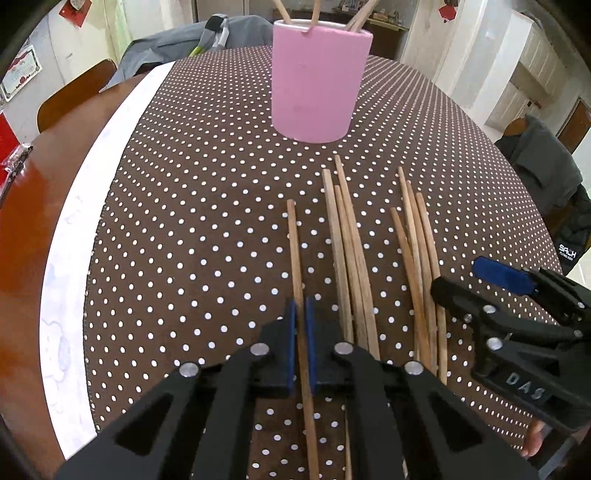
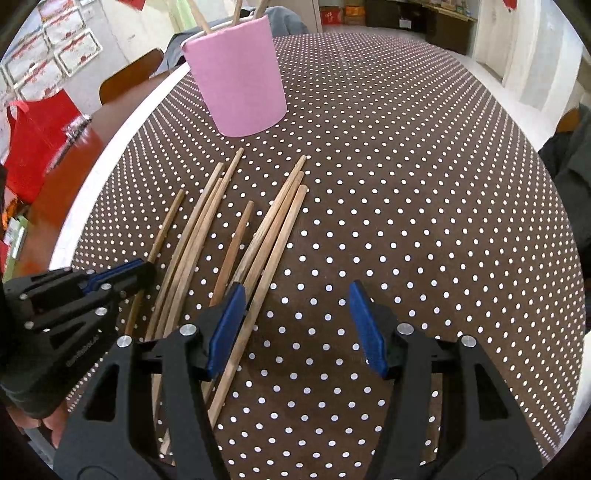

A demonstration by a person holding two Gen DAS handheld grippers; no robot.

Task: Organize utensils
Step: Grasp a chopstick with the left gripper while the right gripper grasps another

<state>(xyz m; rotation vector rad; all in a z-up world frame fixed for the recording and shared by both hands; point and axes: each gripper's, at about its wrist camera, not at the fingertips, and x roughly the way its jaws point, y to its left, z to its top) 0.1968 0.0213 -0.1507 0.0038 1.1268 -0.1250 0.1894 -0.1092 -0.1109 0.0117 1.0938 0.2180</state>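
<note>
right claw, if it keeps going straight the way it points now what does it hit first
Probably the dotted tablecloth. The right claw is open and tilted down, with only bare cloth between its pads. The nearest chopsticks lie just beside its left pad, so that pad might brush them; depth is hard to judge.

Chopsticks (image 1: 317,11) in the cup (image 1: 317,77) are cropped.

Matt wooden chopsticks (image 1: 349,236) on dotted cloth (image 1: 192,206)

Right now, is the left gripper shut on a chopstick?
Yes. The left gripper is shut; its blue pads pinch the leftmost chopstick, lying apart from the others.
</note>
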